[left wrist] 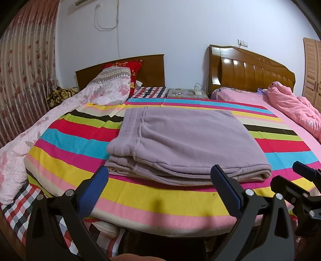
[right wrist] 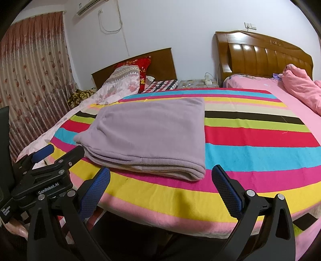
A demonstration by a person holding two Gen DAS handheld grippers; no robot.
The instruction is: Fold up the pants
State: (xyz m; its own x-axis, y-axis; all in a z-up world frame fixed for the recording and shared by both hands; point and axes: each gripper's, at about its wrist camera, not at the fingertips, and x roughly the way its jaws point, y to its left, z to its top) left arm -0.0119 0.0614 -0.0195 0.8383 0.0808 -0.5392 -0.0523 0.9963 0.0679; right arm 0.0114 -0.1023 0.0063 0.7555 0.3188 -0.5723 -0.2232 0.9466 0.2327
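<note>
Left wrist view takes in two beds pushed side by side, with one striped blanket (left wrist: 76, 138) spread across both of them. The wooden headboards stand against the far wall: a plain one (left wrist: 120, 68) on the left, a curved glossy one (left wrist: 250, 68) on the right. The right wrist view alone catches the air conditioner (right wrist: 90, 7) high on the wall, full and clear, and shows the curtain (right wrist: 34, 66) top to bottom. The left wrist view alone picks out the cupboard door (left wrist: 313, 70) at the far right edge.

On the blanket, in the near middle, lies one pair of lilac pants (left wrist: 180, 140), folded into a flat stack of several layers. Its long axis runs left to right across the bed. In the left wrist view the ribbed waistband and cuffs sit at the left end and the smooth fold closes the right end. The right wrist view shows that rounded right corner nearest its camera.

One floral quilt (left wrist: 60, 112) is bunched at the left, one pink quilt (left wrist: 297, 104) at the far right, one red pillow (left wrist: 124, 67) against the plain headboard.

Two claws, both hanging just short of the near edge of the pants and touching nothing. The left gripper (left wrist: 158, 176) has its blue pads (left wrist: 94, 188) spread wide. The right gripper (right wrist: 160, 176) is released as well, pads (right wrist: 226, 186) well apart.
</note>
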